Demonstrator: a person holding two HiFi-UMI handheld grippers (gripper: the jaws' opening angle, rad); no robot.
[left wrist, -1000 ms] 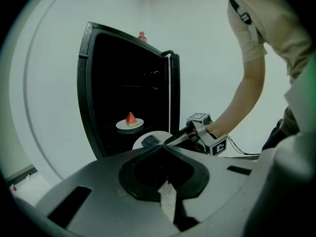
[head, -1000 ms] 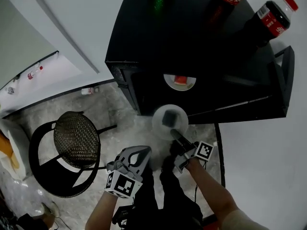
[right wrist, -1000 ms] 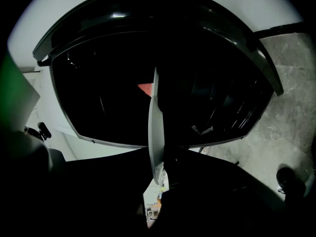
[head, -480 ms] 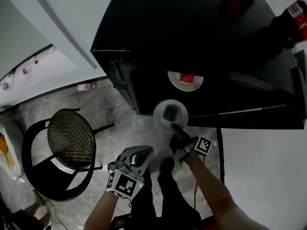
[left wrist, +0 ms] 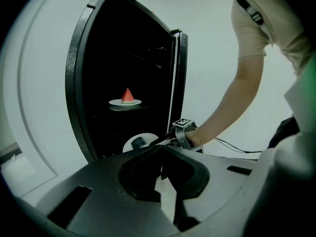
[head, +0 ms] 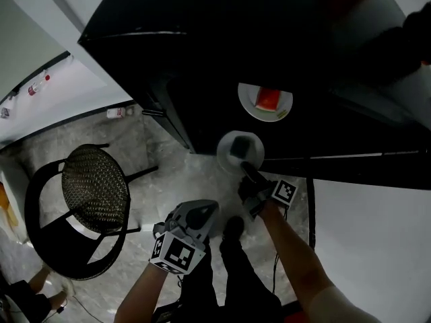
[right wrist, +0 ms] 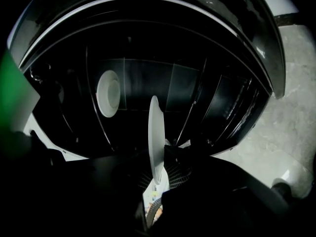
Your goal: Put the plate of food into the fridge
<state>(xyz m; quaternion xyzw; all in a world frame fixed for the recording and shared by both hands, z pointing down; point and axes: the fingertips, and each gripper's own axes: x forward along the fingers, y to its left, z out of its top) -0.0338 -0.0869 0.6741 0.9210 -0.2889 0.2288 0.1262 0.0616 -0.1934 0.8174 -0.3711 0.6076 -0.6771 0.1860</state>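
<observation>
The black fridge [head: 202,52] stands open. My right gripper [head: 248,175] is shut on the near rim of a white plate [head: 240,151] that carries a dark piece of food. The plate hangs level in front of the fridge's lower opening. In the right gripper view this plate [right wrist: 155,137] shows edge-on between the jaws of that gripper [right wrist: 159,184]. Inside, on a shelf, sits a second plate with a watermelon slice [head: 265,101], also seen as a watermelon plate [left wrist: 125,101]. My left gripper [head: 196,215] is shut and empty, low and back from the fridge.
A black round chair [head: 94,194] stands on the marble floor to the left. A small bottle [head: 118,113] lies by the wall. The open fridge door [head: 377,163] juts out at the right. A cable [left wrist: 237,144] runs along the floor behind the right arm.
The view has shifted towards the fridge, and the bottles on its top have slid out of sight. The held plate has edged slightly nearer the opening. The left gripper has hardly moved.
</observation>
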